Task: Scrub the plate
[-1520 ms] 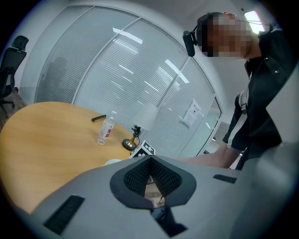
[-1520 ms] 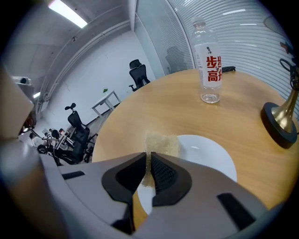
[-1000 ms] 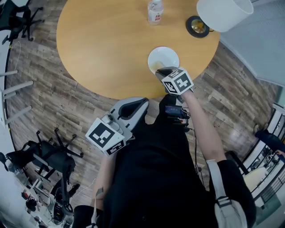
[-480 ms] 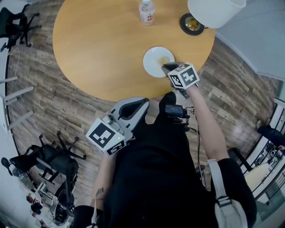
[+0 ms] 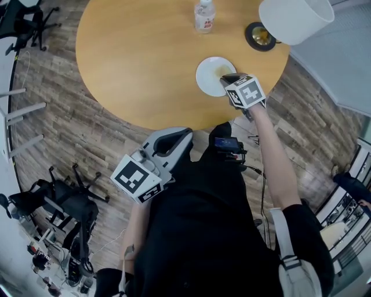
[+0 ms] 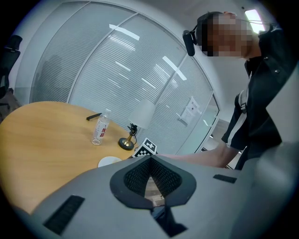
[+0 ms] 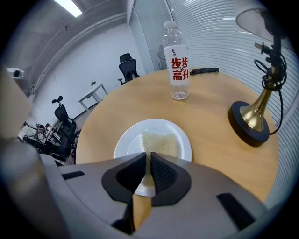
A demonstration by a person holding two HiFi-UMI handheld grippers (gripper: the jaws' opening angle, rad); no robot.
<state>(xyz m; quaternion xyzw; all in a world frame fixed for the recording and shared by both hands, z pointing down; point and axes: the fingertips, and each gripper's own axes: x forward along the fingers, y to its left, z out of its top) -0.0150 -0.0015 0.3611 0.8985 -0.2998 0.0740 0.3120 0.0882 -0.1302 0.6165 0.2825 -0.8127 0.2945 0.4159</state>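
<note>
A white plate sits near the front edge of the round wooden table. A pale yellow scrub pad lies flat on it, right of the plate's middle. My right gripper reaches over the plate's near right rim, jaws shut on the pad's near edge. My left gripper hangs low by the person's body, off the table, shut with nothing in it. In the left gripper view the plate shows small, beside the right gripper's marker cube.
A water bottle stands behind the plate. A lamp with a white shade and a brass base stands at the right. A black pen lies far back. Office chairs stand on the floor.
My right gripper has slid the pad across the plate, from its near left part toward its right side. The left gripper has stayed where it was.
</note>
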